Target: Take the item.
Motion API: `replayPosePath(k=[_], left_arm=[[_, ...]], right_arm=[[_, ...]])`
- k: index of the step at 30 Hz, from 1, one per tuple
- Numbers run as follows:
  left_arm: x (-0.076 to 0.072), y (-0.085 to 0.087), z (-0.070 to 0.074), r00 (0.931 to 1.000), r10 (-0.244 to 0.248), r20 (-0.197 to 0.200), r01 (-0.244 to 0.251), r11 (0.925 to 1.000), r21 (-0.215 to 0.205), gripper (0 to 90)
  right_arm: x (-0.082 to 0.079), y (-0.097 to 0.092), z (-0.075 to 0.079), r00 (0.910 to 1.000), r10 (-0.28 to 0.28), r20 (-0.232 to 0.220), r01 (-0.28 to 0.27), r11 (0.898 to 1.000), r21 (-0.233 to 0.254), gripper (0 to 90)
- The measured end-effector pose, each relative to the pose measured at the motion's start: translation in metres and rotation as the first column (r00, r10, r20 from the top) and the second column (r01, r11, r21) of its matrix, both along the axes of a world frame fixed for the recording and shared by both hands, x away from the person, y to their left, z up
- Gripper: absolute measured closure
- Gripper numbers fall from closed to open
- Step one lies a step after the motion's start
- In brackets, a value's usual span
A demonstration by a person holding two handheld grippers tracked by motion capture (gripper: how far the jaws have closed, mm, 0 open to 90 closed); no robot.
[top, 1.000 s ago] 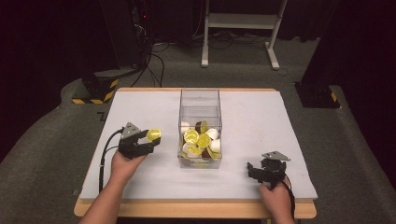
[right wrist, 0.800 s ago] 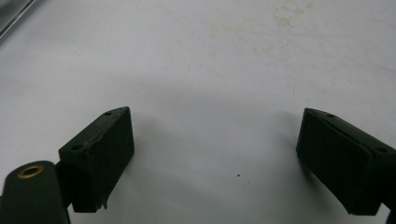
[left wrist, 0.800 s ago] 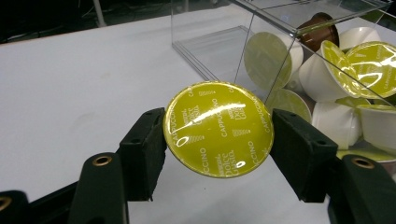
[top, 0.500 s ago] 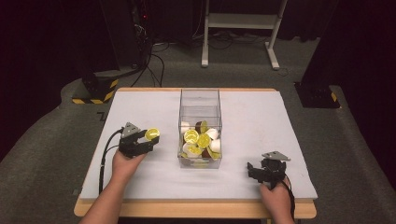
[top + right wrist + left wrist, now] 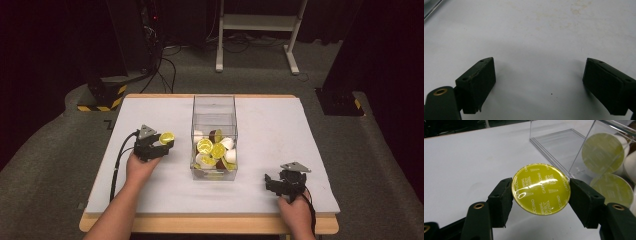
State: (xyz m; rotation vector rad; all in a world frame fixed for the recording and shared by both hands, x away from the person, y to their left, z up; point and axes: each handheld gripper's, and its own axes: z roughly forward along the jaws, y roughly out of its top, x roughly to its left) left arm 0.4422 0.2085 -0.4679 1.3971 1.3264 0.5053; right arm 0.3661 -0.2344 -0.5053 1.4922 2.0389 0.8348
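Note:
My left gripper (image 5: pixel 161 140) (image 5: pixel 541 195) is shut on a yellow coffee capsule (image 5: pixel 541 189) (image 5: pixel 166 137), its foil lid facing the camera, held just above the white table left of the clear plastic box (image 5: pixel 214 107) (image 5: pixel 564 142). The box holds several yellow, white and brown capsules (image 5: pixel 215 150) (image 5: pixel 602 151). My right gripper (image 5: pixel 272 182) (image 5: pixel 539 85) rests low over the table near the front right, open, with bare table between its pads.
The white table (image 5: pixel 280 130) has open surface left and right of the box. Beyond the far edge stand a dark equipment rack (image 5: pixel 130 35), cables and a white frame (image 5: pixel 260 25) on the floor.
The left gripper with the yellow capsule has drifted slightly left and away from the box. The right gripper has not moved.

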Motion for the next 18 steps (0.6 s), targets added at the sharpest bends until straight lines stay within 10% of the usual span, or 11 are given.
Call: replayPosePath(k=[18], left_arm=[[0.025, -0.003, -0.015, 0.9985, 0.052, -0.016, -0.052, 0.9982, 0.031, 37.9]], right_arm=[[0.0, 0.0, 0.0, 1.0, 0.001, 0.0, -0.001, 1.0, 0.0, 11.2]])
